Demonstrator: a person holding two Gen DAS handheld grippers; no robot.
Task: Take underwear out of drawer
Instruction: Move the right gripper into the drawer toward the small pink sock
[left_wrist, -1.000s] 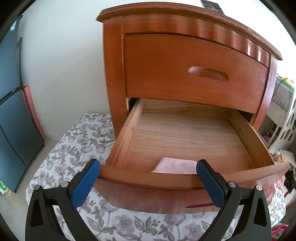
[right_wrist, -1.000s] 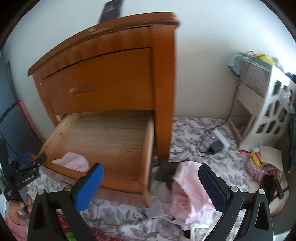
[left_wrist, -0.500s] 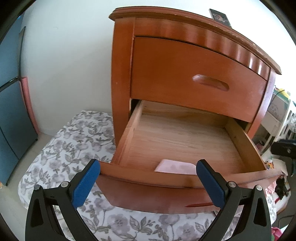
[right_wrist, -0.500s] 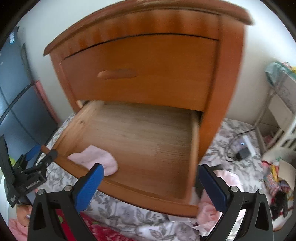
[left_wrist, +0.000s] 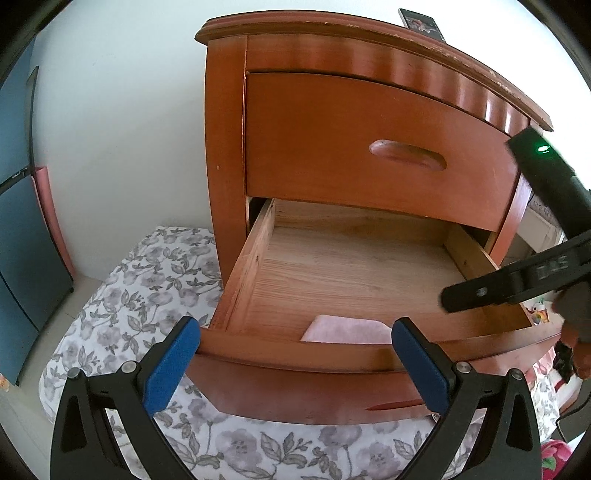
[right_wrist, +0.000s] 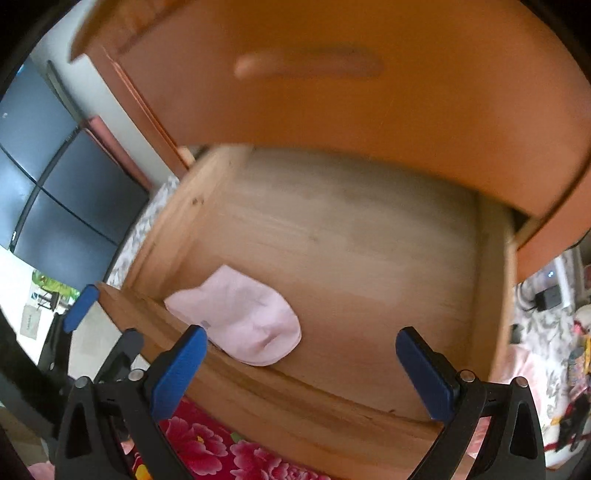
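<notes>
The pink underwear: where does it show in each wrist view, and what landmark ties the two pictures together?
Left wrist: the pink underwear peeks over the drawer's front wall, low centre, mostly hidden.
Right wrist: the same garment lies fully visible at the drawer's front left, near the front wall.
Shared landmark: the open lower drawer.
</notes>
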